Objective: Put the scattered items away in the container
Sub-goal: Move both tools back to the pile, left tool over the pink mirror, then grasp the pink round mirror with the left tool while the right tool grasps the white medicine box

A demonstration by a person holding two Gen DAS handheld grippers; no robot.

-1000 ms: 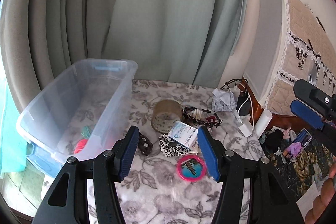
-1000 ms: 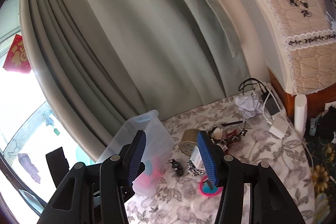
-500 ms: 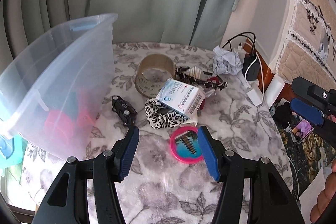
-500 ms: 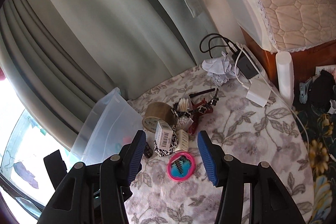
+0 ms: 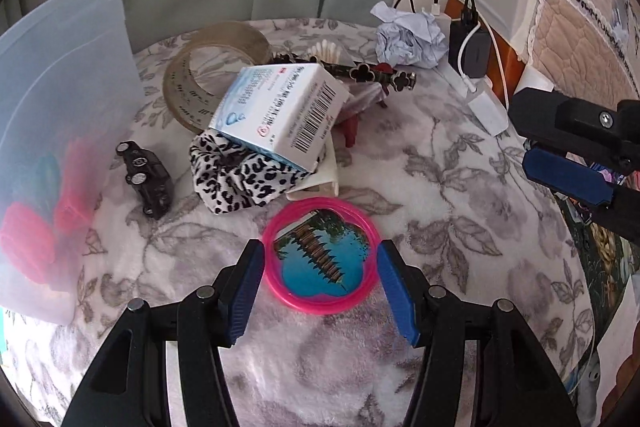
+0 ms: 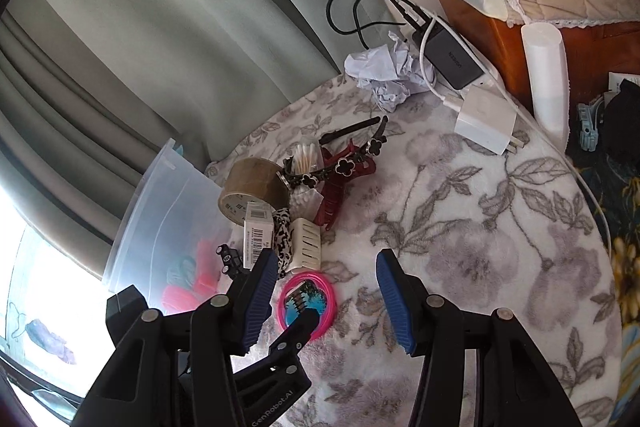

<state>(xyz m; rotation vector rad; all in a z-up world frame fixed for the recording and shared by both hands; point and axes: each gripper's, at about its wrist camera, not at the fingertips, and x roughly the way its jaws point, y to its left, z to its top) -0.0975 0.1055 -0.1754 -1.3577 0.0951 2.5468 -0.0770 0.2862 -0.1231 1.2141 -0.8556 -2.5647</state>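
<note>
Your left tool (image 5: 320, 263) sits low over the floral-cloth bench (image 5: 460, 195), its blue fingers (image 5: 248, 287) spread wide on either side of the round pink-rimmed pocket mirror (image 5: 322, 255), not gripping it. Your right tool (image 6: 326, 291) hangs released above the bench, holding nothing. The clear plastic storage bin (image 5: 60, 99) stands to the left, with red and teal items inside. Just beyond the mirror lie a leopard-print scrunchie (image 5: 236, 175), a white medicine box (image 5: 280, 111) and a small black toy car (image 5: 146, 179).
</note>
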